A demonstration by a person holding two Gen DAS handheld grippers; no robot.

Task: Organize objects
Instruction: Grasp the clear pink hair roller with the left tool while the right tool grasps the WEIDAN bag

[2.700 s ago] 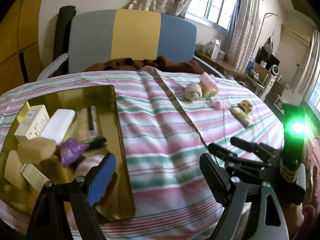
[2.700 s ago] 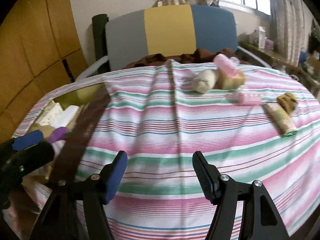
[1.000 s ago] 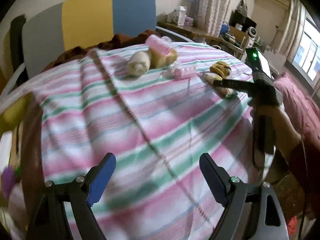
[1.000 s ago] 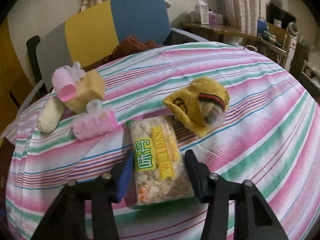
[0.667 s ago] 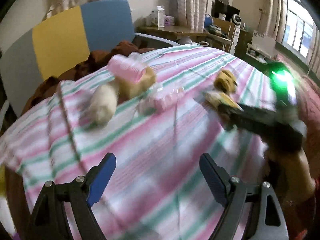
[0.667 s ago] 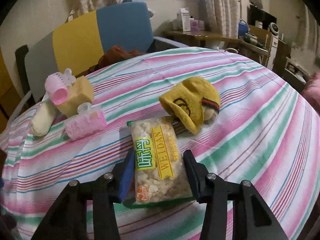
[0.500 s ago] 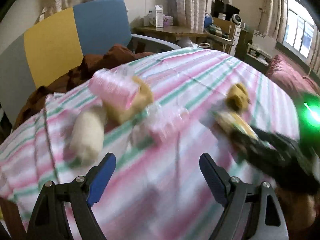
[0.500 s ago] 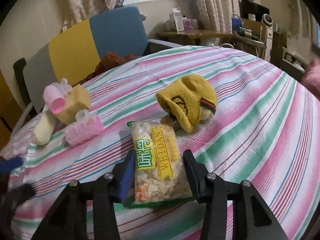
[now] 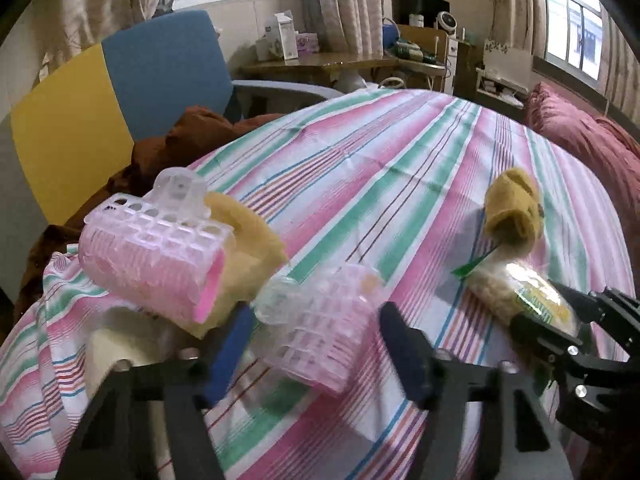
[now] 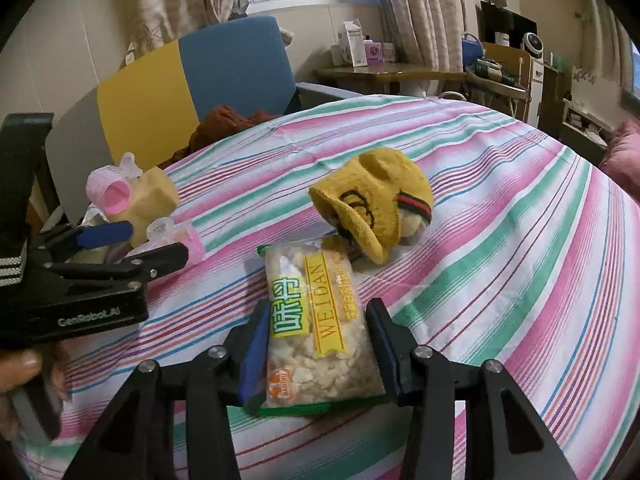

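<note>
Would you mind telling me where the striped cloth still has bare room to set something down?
The striped cloth lies bare right of the yellow hat and behind it. It is crowded on the left, where the pink rollers, sponge and snack packet cluster.

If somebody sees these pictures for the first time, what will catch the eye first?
Probably the snack packet with green and yellow label, lying on the striped cloth between the fingers of the right tool. Next, the pink hair roller between the fingers of the left tool, and the yellow knitted cap behind the packet.
</note>
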